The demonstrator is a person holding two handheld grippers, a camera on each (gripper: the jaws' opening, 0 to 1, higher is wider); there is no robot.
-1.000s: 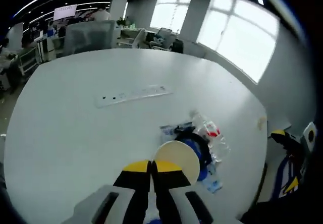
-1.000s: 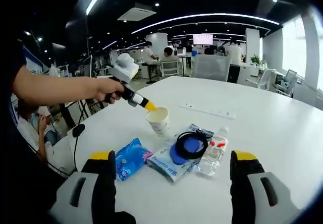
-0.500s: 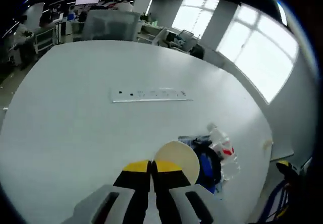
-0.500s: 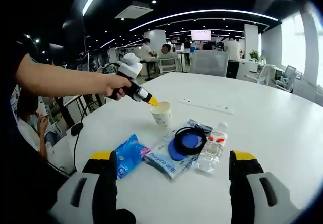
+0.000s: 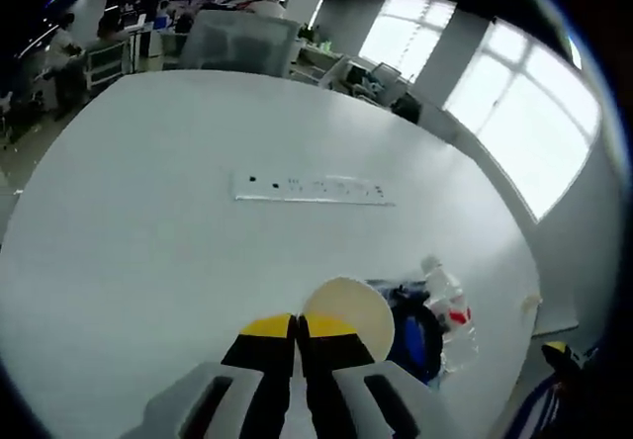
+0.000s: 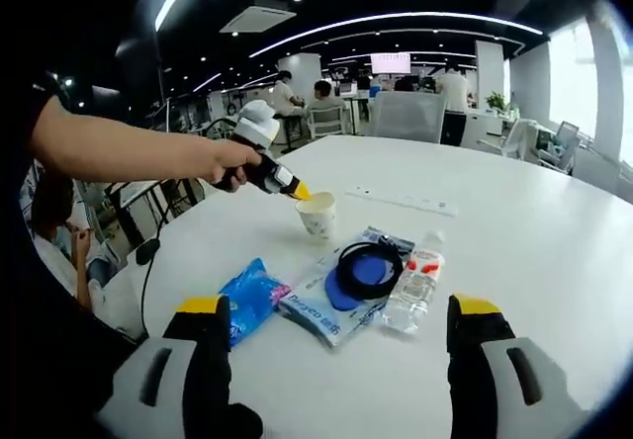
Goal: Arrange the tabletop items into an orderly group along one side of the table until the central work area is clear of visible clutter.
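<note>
The left gripper (image 6: pixel 297 192), jaws clamped on the rim of the paper cup (image 6: pixel 316 214), has lifted it slightly higher off the white table (image 6: pixel 514 231) (beside the water bottle (image 6: pixel 413 283)), so relocation looks underway, while the right gripper (image 6: pixel 331 335) hovers wide open.

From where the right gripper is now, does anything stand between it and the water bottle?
Nothing visible does. The right gripper is open, and bare table lies between its jaws and the water bottle. The coiled black cable lies beside the bottle, not before it.
</note>
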